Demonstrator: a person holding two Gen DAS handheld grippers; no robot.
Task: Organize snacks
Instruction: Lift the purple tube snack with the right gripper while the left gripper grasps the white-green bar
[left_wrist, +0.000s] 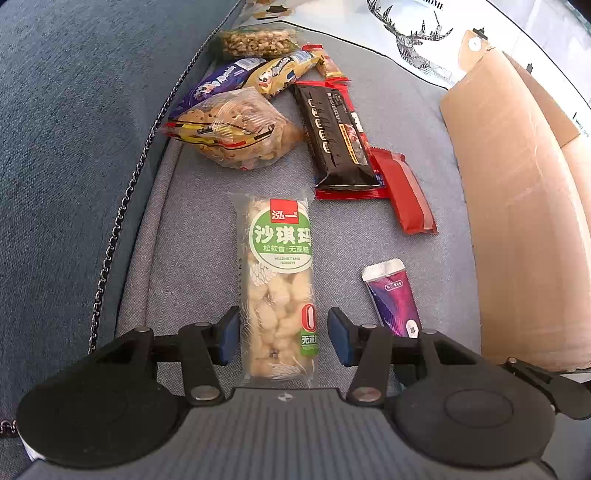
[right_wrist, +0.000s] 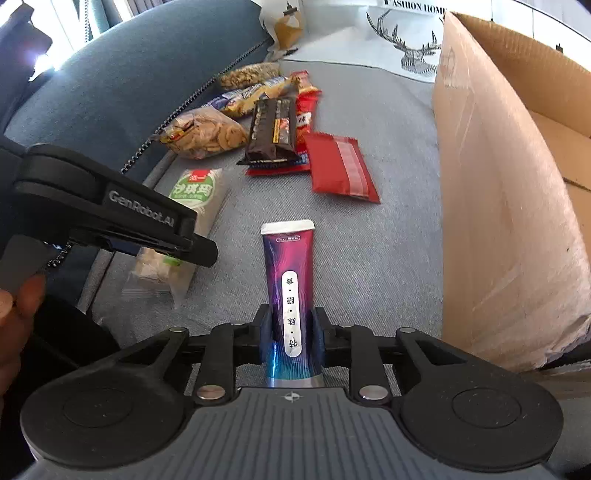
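Purple pouch (right_wrist: 290, 291) being pinched low by right gripper (right_wrist: 291, 328), lying on grey sofa cushion (right_wrist: 388, 240). Left gripper (left_wrist: 282, 334) being held spread around clear sachima pack (left_wrist: 279, 280), pads apparently not touching.

Risks being judged: slick pouch slipping from narrow end-grip once lifted; soft sachima pack being crushed or skewed if clamped off-centre.

Cardboard box (right_wrist: 498, 221) wall standing near on right, being risked as snag; snack pile (left_wrist: 258, 110) ahead; open cushion lying between.

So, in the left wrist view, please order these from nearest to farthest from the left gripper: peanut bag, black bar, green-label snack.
1. Green-label snack: lying between the open jaws of the left gripper.
2. Black bar: farther up, slightly right, on red packets.
3. Peanut bag: farthest, at the top by the cushion edge.
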